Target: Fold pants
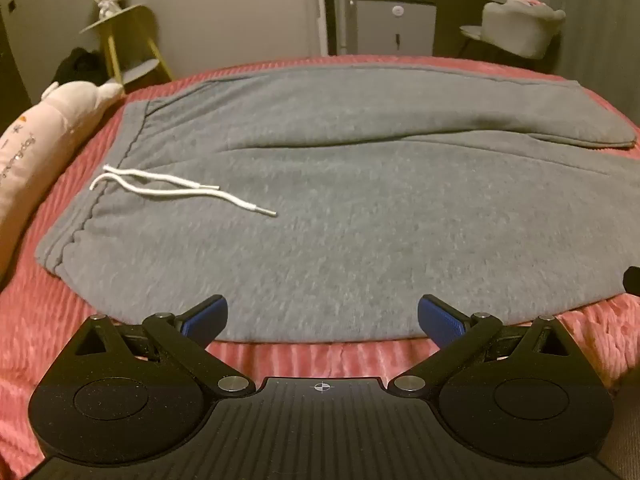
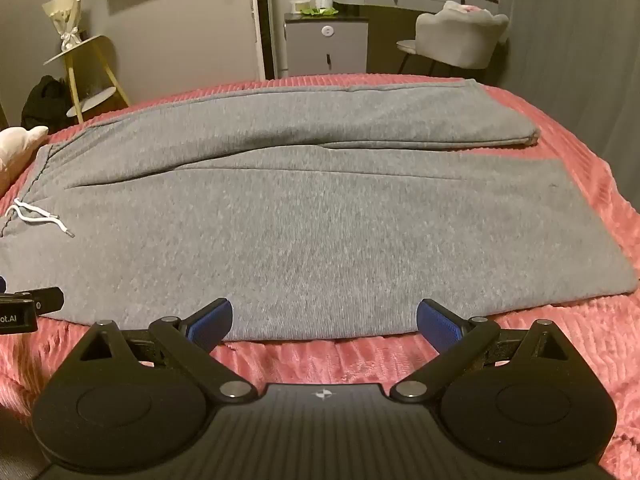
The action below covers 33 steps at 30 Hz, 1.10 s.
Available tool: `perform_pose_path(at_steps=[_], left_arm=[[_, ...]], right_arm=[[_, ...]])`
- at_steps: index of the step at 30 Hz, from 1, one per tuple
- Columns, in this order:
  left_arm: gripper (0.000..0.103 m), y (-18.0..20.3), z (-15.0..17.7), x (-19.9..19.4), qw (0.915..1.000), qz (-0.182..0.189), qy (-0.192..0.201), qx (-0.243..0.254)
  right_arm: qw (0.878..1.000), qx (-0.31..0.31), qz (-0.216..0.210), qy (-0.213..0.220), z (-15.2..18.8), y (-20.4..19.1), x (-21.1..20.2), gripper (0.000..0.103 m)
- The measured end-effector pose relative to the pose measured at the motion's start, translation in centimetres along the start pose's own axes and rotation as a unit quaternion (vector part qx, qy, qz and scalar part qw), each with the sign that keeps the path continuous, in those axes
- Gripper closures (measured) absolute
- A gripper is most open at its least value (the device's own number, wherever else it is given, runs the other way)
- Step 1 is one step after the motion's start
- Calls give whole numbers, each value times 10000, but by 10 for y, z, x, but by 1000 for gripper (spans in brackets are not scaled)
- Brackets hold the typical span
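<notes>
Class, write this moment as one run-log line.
pants: flat on pink bedspread, unfolded | drawstring: loose on top | left gripper: open, at near edge | right gripper: open, at near edge

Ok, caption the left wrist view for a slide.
Open left gripper at the near edge of grey pants spread flat on a pink bedspread.

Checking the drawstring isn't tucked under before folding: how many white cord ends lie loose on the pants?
2. Both lie on the grey pants near the waistband at left: the longer drawstring end reaches toward the near leg, the shorter end just beyond it. None appears hidden.
</notes>
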<state>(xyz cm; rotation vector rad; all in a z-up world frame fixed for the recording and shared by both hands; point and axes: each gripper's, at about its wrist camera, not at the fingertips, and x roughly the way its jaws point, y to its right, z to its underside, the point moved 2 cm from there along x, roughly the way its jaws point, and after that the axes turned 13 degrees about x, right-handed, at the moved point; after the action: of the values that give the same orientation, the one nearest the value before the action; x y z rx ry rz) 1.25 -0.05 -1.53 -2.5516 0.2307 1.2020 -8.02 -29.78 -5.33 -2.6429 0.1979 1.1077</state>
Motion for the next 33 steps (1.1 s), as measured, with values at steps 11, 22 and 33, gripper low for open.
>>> perform_pose_path(at_steps=[11,22,33], left_arm=[[0,-7,8,3,10000,10,-35,-5],[0,-3,5,4,9999,6,-58,-94],[0,-4,5,3,9998,33,-109,-177]], right_arm=[[10000,63,-10,23,0,0,-2,4],[10000,29,-28,79,1,2,-1,4],[9999,51,-57,74,1,3,-2,4]])
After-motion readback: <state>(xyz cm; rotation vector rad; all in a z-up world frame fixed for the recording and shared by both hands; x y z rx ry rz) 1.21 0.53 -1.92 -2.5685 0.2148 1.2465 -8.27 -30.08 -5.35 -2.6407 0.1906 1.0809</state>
